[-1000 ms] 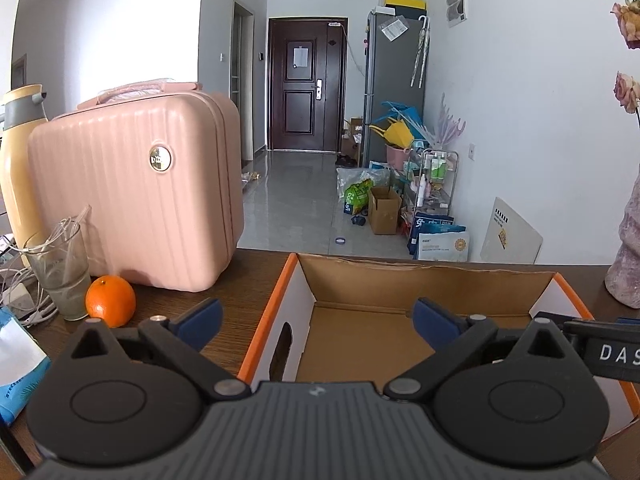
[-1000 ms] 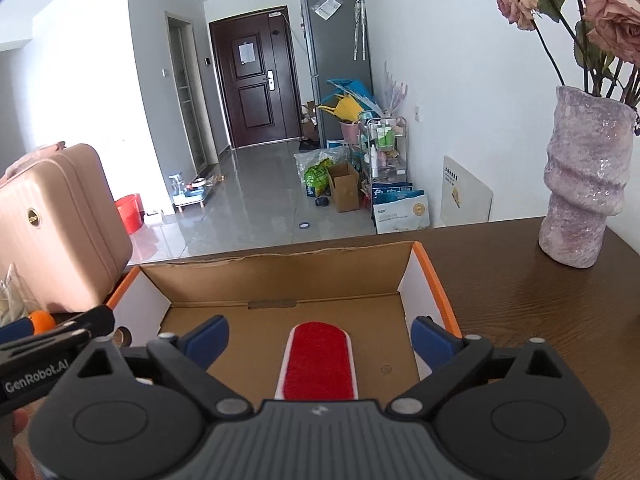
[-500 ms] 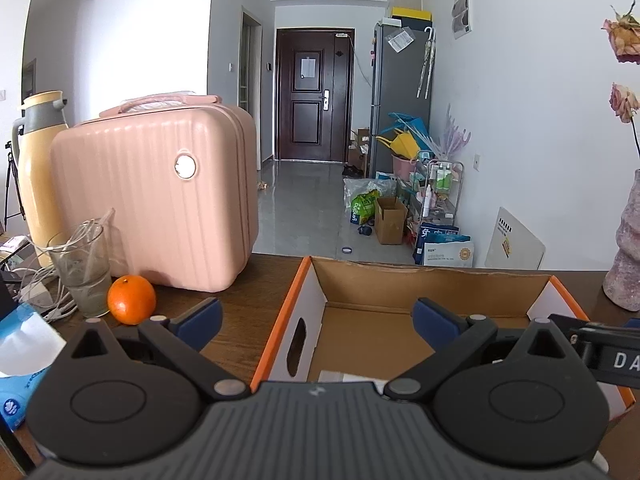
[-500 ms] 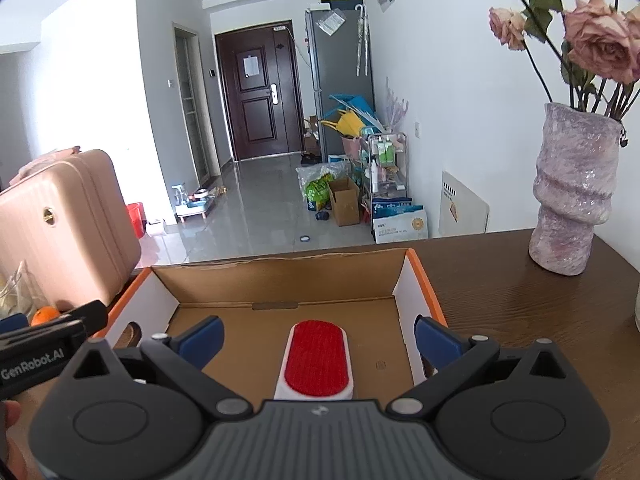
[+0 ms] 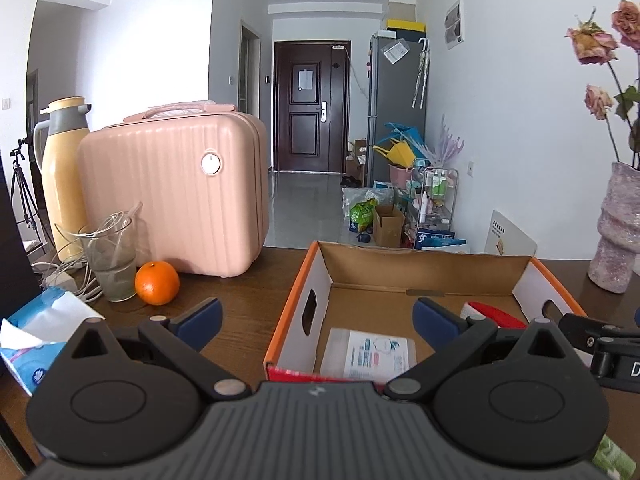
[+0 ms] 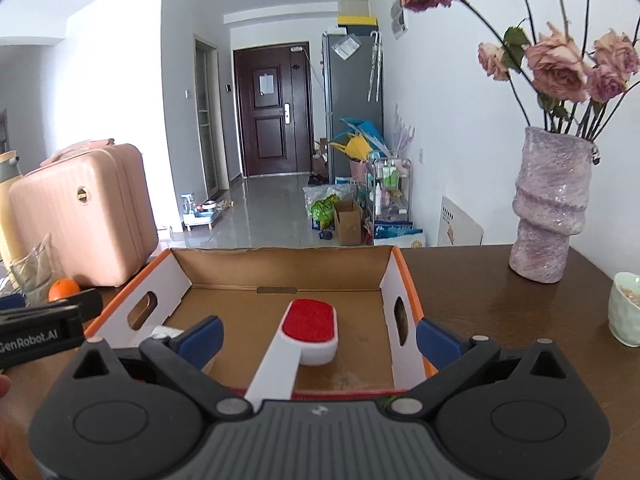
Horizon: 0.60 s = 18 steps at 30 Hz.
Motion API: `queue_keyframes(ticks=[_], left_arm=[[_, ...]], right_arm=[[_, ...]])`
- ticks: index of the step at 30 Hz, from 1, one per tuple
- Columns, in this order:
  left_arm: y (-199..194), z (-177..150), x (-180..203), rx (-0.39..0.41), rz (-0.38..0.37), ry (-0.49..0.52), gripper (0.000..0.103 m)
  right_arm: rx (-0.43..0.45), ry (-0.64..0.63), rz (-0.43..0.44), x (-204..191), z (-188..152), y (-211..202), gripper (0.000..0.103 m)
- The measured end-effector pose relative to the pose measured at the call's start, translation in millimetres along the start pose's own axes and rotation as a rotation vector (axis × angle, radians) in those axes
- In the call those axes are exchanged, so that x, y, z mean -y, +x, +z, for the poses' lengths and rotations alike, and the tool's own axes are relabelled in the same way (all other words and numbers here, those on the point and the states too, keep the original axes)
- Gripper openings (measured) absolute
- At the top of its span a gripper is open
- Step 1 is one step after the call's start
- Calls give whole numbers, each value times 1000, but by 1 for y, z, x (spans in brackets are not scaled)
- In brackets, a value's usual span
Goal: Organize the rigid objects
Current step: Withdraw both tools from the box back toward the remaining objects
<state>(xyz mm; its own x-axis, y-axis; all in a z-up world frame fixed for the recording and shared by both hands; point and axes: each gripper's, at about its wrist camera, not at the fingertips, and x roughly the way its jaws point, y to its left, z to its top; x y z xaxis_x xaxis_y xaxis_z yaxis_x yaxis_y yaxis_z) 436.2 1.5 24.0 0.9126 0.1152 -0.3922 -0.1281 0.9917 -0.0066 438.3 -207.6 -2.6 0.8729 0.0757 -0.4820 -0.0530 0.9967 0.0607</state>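
Red-faced brush [image 6: 308,330] in cardboard box [image 6: 280,266], ahead of right hand-held gripper [image 6: 318,338] (fingers spread, empty)

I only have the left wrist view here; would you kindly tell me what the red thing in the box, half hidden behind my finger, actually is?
Observer: It is a brush with its red pad facing up. Its white handle runs back toward the near wall of the box.
Operator: Thank you. Is the right hand-held gripper holding it?
Observer: No. It is open, with its jaws wide apart on either side of the brush and not closed on it.
Operator: Is anything standing on the table to the right of the vase?
Observer: Yes, a pale cup stands there, apart from the vase.
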Motion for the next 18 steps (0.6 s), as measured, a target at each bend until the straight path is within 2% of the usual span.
queue_keyframes(ticks=[6, 18], left_arm=[[-24, -16, -2, 13, -5, 4, 103], [-70, -51, -4, 18, -35, 24, 103]], right_arm=[[40, -15, 14, 3, -20, -29, 103], [54, -33, 10, 13, -61, -70, 103]])
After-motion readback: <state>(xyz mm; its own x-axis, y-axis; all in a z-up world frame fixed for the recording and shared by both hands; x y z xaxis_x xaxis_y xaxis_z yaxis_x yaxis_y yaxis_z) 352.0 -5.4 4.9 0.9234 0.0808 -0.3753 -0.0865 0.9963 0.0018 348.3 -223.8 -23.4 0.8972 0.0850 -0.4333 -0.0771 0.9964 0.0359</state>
